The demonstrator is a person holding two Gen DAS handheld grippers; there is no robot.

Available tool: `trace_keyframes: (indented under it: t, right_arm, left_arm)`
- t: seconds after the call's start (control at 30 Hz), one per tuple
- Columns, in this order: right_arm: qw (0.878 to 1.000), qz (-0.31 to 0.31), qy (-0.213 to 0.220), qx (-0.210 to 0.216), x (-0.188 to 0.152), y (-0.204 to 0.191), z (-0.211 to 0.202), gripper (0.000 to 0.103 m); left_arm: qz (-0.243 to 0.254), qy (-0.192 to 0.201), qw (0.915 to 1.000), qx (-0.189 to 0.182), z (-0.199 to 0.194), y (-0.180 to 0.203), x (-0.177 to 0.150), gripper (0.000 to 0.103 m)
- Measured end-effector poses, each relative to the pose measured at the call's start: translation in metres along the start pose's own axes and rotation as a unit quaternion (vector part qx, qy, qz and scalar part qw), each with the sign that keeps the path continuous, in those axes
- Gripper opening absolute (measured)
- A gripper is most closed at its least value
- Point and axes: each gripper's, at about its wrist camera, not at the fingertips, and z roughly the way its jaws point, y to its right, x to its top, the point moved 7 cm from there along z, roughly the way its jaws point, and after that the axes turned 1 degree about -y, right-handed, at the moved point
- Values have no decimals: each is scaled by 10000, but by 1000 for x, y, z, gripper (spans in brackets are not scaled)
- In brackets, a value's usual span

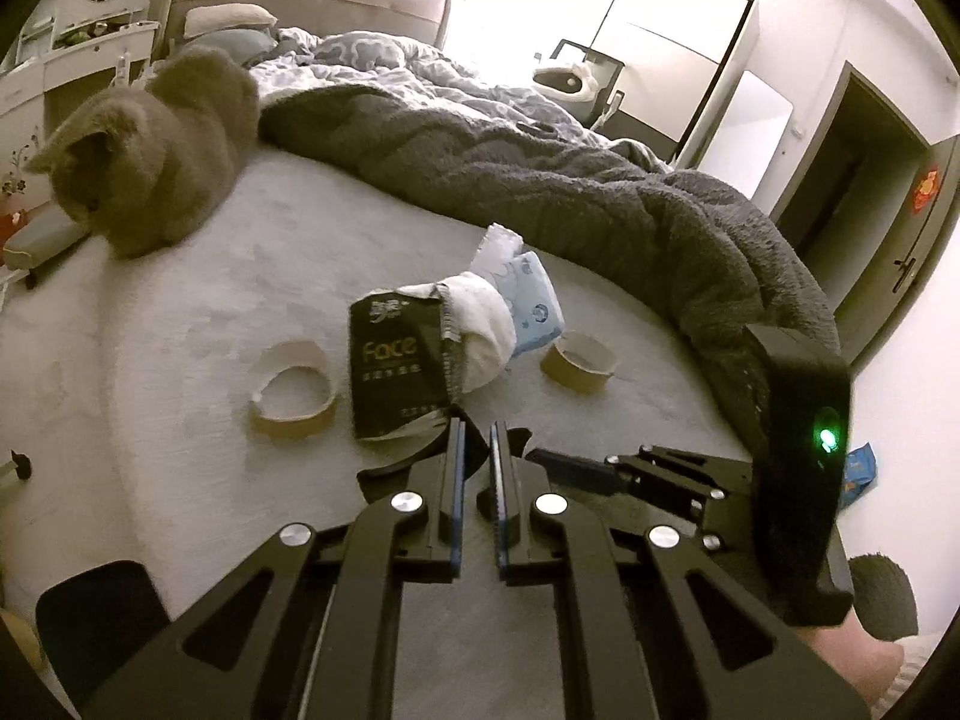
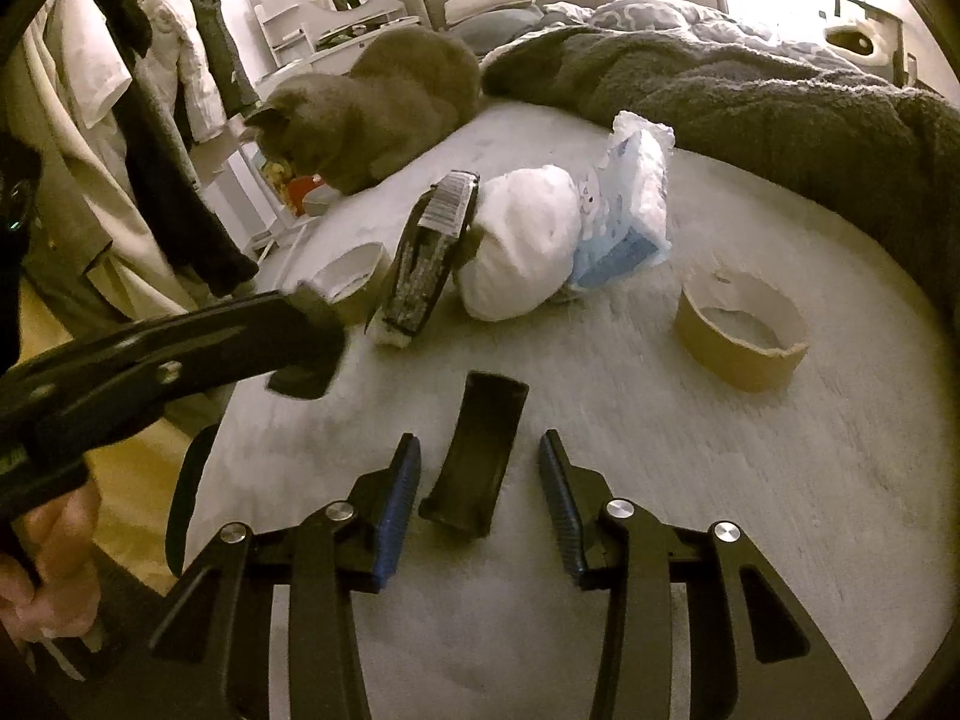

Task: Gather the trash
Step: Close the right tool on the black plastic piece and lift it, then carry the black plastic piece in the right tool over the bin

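Your grippers over trash on the bed.
Your left gripper is clenched, nothing visibly between its pads; your right gripper stands released, astride a curved black piece without touching it. On the bed, largest first: grey cat, white bundle, blue-white wrapper, black "Face" packet, two cardboard tape rings, well apart.
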Motion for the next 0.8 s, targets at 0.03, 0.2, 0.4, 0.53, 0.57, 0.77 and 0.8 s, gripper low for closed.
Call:
trace_keyframes:
  t: [0.03,0.2,0.4,0.53,0.57,0.77,0.8]
  right_arm:
    - [10000,12,-2,-4,1,-1,1,42]
    - [9999,110,-44,-85,8,0,9,42]
    - [9993,29,-150,-335,9,-4,17,32]
    - [9990,-74,-203,-383,12,-10,17,21]
    - [9988,-113,-209,-428,12,-11,16,20]
    - [9986,-229,-207,-420,12,-33,13,20]
    - [9987,-295,-197,-376,14,-40,11,20]
  left_arm:
    - [2,25,10000,18,-5,-3,0,9]
    - [-42,103,9998,139,-23,-17,0,9]
    - [-167,107,9990,389,-46,-45,-5,9]
    - [-152,49,9983,556,-61,-64,-12,9]
    - [-159,54,9981,585,-65,-67,-13,9]
    - [-362,94,9962,789,-89,-99,-20,9]
    - [-386,97,9958,827,-93,-103,-22,9]
